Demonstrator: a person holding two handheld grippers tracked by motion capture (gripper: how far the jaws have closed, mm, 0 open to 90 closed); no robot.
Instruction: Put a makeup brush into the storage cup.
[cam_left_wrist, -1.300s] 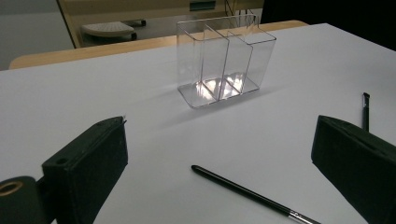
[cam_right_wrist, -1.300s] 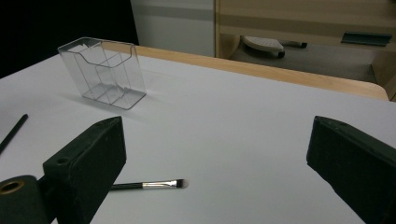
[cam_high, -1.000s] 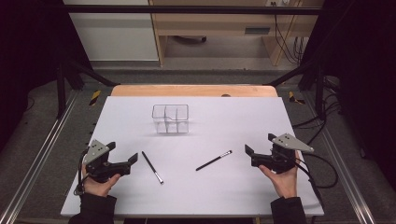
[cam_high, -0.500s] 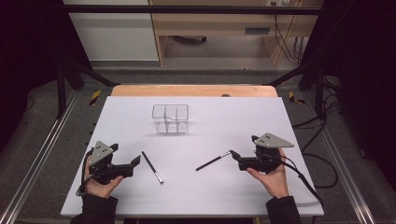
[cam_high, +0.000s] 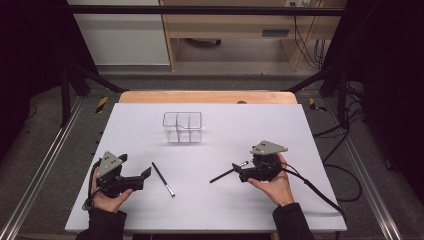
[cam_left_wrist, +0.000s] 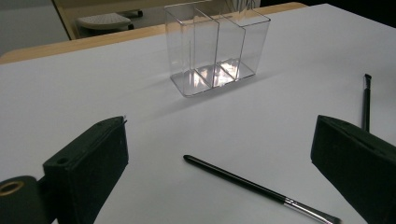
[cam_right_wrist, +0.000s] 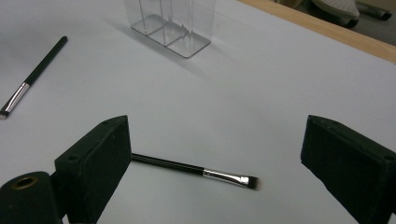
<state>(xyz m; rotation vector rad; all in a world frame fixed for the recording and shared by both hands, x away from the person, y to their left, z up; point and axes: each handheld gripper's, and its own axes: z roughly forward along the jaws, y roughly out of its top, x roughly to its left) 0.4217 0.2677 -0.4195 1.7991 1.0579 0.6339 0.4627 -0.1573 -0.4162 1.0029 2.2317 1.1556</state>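
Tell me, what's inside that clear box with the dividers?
Nothing: through the walls of the clear box its compartments look empty, bare floor shining. Both brushes lie outside on the table.

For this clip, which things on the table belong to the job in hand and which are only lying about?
In play:
- right gripper, fingers open around the near brush
- other brush by the left gripper, also open
- clear divided holder

Lying about:
- yellow-and-black items on the floor beside the table
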